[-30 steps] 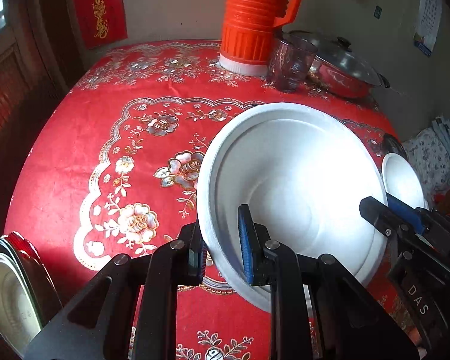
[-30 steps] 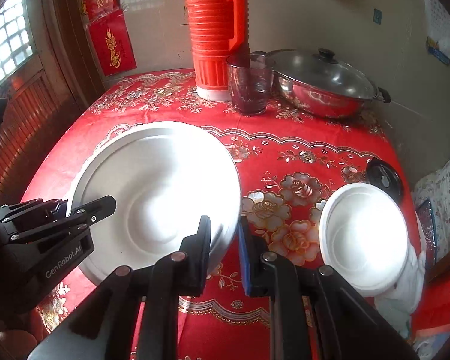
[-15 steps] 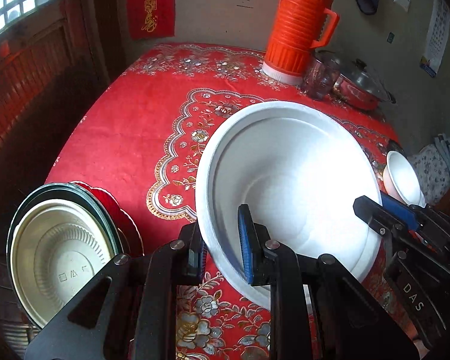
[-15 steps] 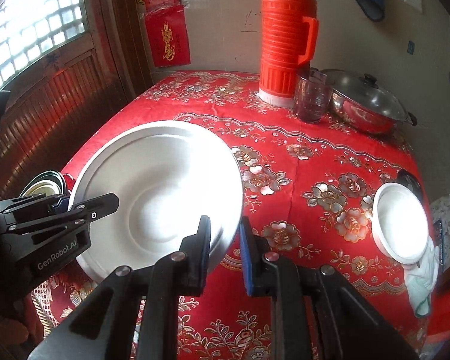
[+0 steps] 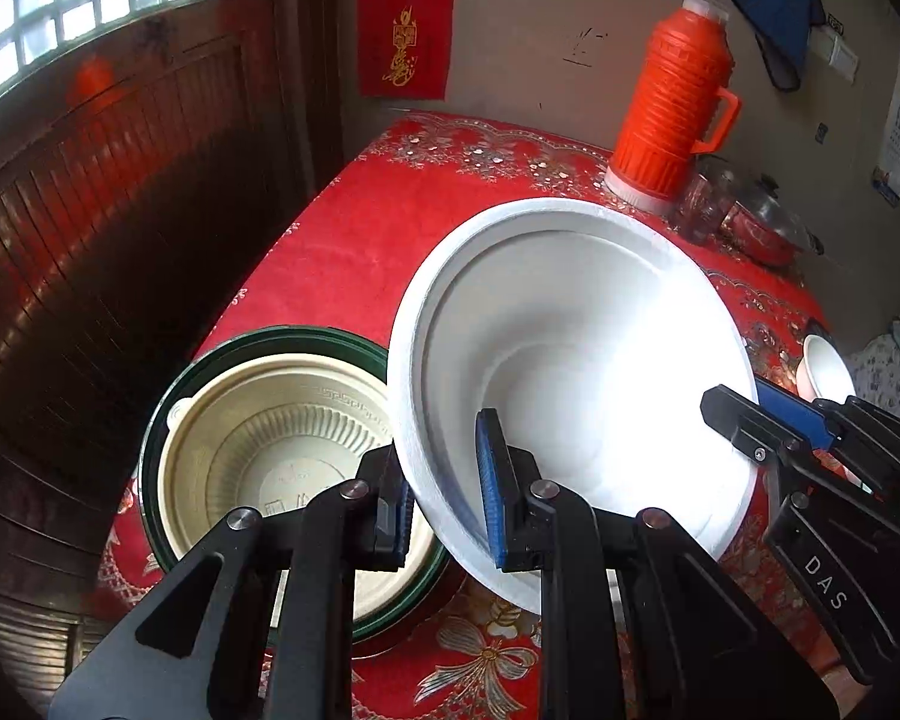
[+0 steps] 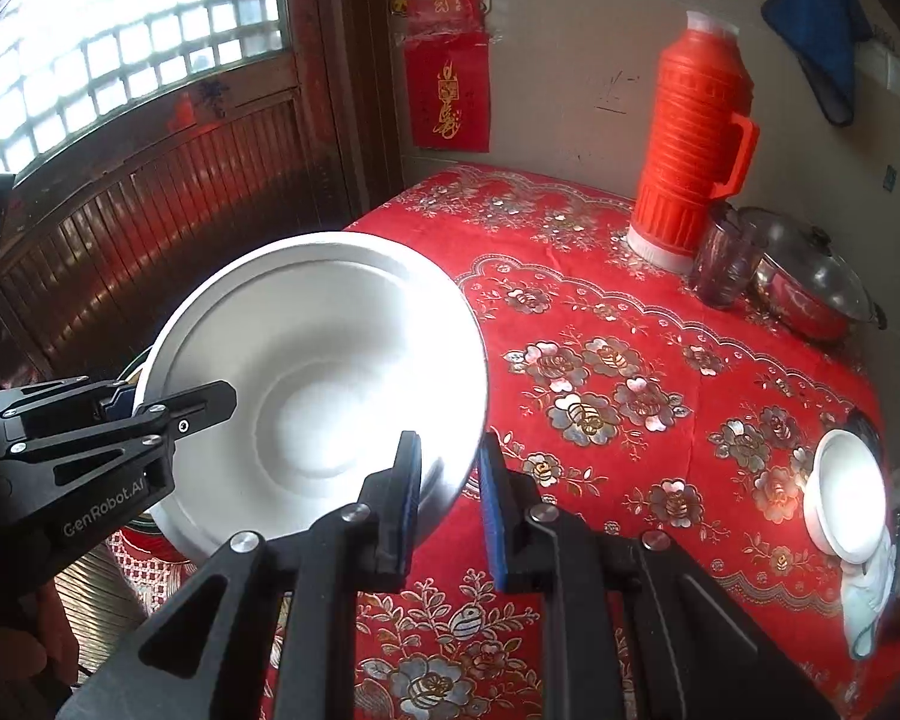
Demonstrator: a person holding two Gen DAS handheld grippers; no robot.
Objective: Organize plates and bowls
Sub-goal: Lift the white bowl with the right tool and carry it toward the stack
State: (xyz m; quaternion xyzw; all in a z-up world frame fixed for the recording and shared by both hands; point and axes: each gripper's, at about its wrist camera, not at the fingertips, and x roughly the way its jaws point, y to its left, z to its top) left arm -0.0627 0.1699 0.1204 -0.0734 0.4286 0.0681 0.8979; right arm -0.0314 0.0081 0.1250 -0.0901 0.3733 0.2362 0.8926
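You're working at a table (image 6: 660, 372) draped in a red cloth with a gold and silver flower pattern, set into a corner. On your left stands dark wooden slatted panelling (image 6: 168, 222) under a gridded window (image 6: 120, 42) pouring in bright daylight. The plain beige wall (image 5: 540, 30) ahead carries a red hanging with gold characters (image 6: 447, 96) and a blue cloth (image 5: 780, 18).

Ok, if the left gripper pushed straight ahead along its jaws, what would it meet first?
The left gripper is already clamped on the rim of the white bowl. Beyond that, probably the red tablecloth beside the stacked bowls, though depth is hard to judge.
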